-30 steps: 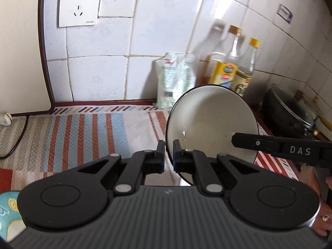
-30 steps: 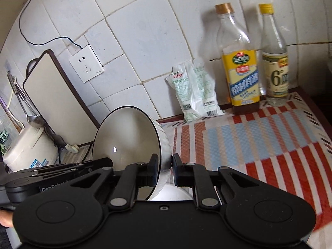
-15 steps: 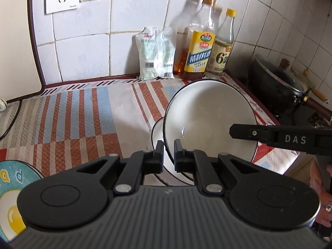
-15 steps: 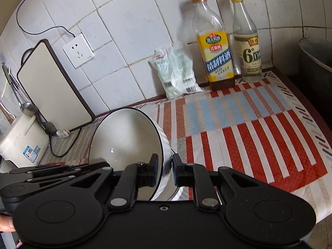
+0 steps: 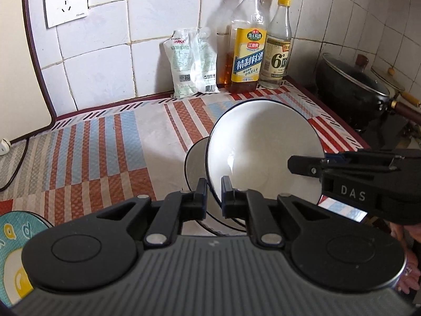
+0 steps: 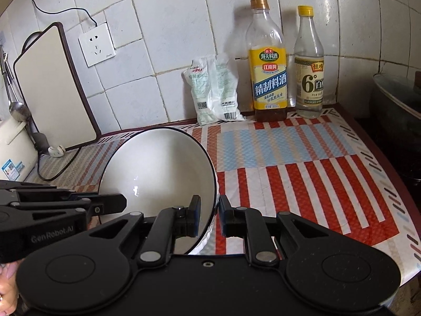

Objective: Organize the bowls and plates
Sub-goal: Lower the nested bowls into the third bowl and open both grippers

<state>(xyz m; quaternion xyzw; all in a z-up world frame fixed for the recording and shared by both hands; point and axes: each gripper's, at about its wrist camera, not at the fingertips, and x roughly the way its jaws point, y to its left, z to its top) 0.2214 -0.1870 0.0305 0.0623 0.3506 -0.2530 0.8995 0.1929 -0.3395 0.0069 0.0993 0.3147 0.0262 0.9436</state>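
Note:
A white bowl with a dark rim (image 5: 260,147) is held tilted by both grippers, one on each side of its rim. My left gripper (image 5: 213,190) is shut on its near rim. My right gripper (image 6: 209,212) is shut on the opposite rim of the same bowl (image 6: 158,173). A second white bowl (image 5: 194,163) sits on the striped mat just under and behind the held one; the held bowl hangs low over it. A colourful plate (image 5: 13,252) lies at the far left edge.
Two bottles (image 5: 247,42) and a white packet (image 5: 192,63) stand against the tiled wall. A black wok (image 5: 352,89) sits to the right. A cutting board (image 6: 55,89) leans at the left, by a rice cooker (image 6: 13,152) and a cable.
Both grippers have carried the bowl downward and tipped forward, bringing it low over the second bowl on the mat. Both grips stay shut.

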